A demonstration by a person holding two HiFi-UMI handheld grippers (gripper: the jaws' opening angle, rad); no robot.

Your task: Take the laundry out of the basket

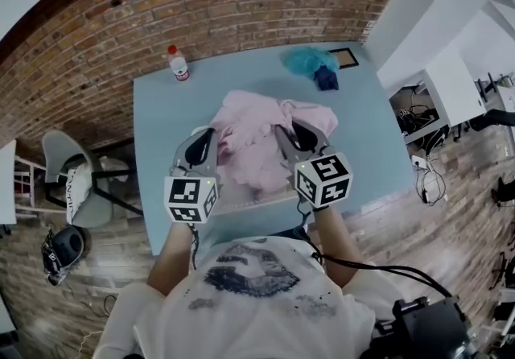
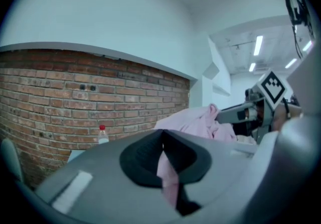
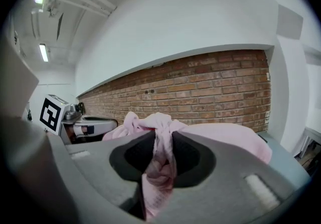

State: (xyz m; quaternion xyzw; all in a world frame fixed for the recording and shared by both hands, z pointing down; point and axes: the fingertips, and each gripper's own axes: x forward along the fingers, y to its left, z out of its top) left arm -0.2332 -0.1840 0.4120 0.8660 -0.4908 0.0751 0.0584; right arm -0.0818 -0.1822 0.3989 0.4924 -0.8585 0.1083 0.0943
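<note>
Head view looks down past the person's white printed shirt [image 1: 257, 285] to two forearms reaching forward, each ending in a marker cube.

The left tongs [image 1: 211, 137] are closed on the pink garment [image 1: 265, 140]. The left gripper view shows their dark pads nearly meeting, with a thin fold of pink cloth pinched between them and trailing down.

The right tongs [image 1: 287, 130] sit level with the left ones and a little apart from them. They are also clamped on the garment, with a slightly wider gap. The right gripper view shows a thick, twisted bunch of the pink cloth filling the space between the pads.

The garment spans from one pair of tongs to the other. It bulges up between and just beyond them and is held above the counter [image 1: 157, 132].

Under the cloth, on the near side of the tongs, runs a pale edge [image 1: 249, 203]. It is probably the basket's rim, but the garment hides most of it, so I cannot tell whether the cloth is fully clear of it.

Farther out, beyond the right tongs, a teal cloth [image 1: 302, 59] lies on the light blue counter, touching a dark blue cloth [image 1: 326, 78]. Beyond the left tongs, near the far edge, a red-capped bottle [image 1: 178, 63] stands upright. A brick wall [image 1: 241, 3] closes the scene behind the counter.
</note>
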